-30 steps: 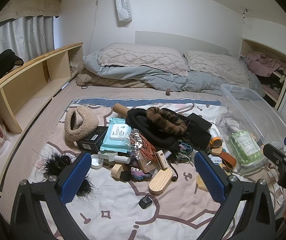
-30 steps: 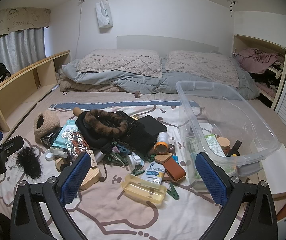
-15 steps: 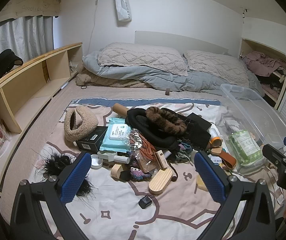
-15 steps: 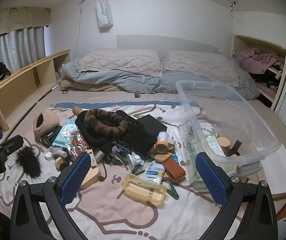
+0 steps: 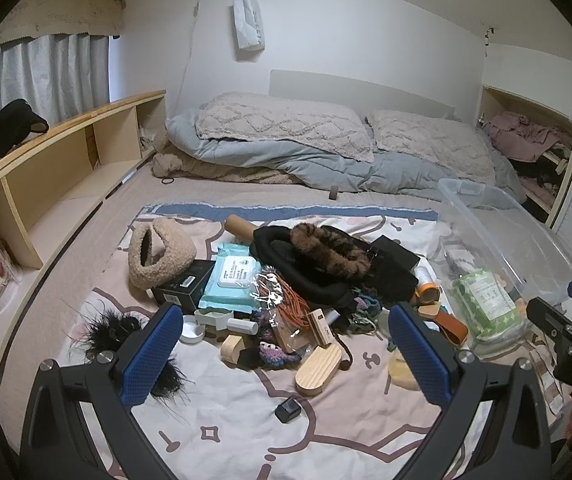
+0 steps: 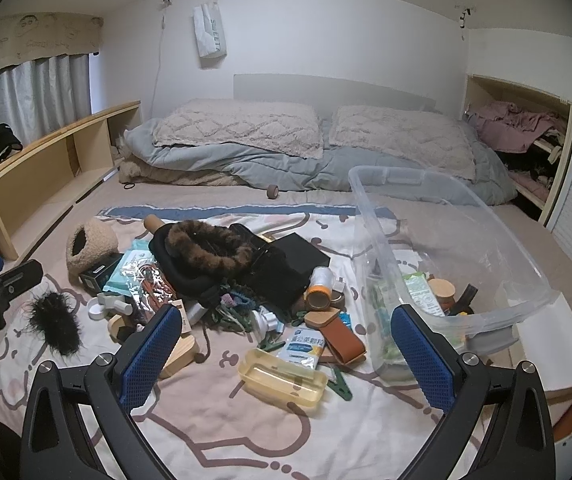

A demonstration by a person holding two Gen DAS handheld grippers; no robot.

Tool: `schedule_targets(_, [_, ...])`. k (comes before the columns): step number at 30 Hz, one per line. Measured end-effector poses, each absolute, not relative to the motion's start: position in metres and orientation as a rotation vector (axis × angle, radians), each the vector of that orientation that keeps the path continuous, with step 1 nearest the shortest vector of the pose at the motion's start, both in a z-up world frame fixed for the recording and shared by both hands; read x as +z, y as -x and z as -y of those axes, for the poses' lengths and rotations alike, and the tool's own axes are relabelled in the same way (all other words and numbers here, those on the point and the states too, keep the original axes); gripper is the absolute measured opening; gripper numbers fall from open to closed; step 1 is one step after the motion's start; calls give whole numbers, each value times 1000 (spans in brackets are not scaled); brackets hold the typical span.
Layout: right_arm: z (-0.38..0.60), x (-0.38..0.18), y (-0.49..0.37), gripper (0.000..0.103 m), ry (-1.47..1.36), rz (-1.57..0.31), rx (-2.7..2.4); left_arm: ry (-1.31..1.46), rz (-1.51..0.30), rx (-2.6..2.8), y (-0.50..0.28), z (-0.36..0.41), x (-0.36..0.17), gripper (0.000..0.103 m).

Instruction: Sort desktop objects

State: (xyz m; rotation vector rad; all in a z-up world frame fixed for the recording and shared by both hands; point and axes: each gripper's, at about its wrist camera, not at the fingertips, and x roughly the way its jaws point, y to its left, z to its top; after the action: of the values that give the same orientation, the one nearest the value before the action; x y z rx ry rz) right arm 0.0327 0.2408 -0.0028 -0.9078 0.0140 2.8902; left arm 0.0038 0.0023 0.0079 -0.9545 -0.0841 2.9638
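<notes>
Both tools, left (image 5: 284,360) and right (image 6: 286,354), still wide open, empty, practically unmoved.

I see a jumbled pile (image 5: 297,292) mid-blanket: black fur-trimmed bag (image 6: 206,256), teal wipes pack (image 5: 232,280), wooden block (image 5: 319,364), yellow tray (image 6: 282,376) nearer the front edge. A tilted clear bin (image 6: 445,248) at the right edge holds a green pack (image 5: 485,304) and, possibly, a wooden lid (image 6: 441,290).

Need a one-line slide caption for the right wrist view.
Open right gripper hovers empty over a cluttered blanket, yellow tray just ahead, clear bin to the right.
</notes>
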Motion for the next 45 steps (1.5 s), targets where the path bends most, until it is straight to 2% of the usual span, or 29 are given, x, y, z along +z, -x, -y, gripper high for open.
schedule_targets(8, [-247, 13, -32, 103, 878, 22, 2917, 857, 145, 2944, -14, 6, 26, 103])
schedule_targets(20, [-229, 45, -5, 103, 793, 243, 2960, 727, 119, 3009, 4, 16, 66, 103])
schedule_targets(26, [-227, 46, 14, 103, 766, 217, 3001, 680, 57, 3068, 23, 16, 73, 103])
schedule_targets(33, [-233, 18, 42, 103, 850, 157, 3000, 733, 61, 3055, 52, 19, 49, 103])
schedule_targets(41, [-244, -19, 74, 103, 946, 161, 2930, 852, -3, 3068, 84, 26, 16, 103])
schedule_targets(45, [-244, -38, 86, 103, 1055, 180, 2909, 963, 20, 3049, 96, 38, 2, 103])
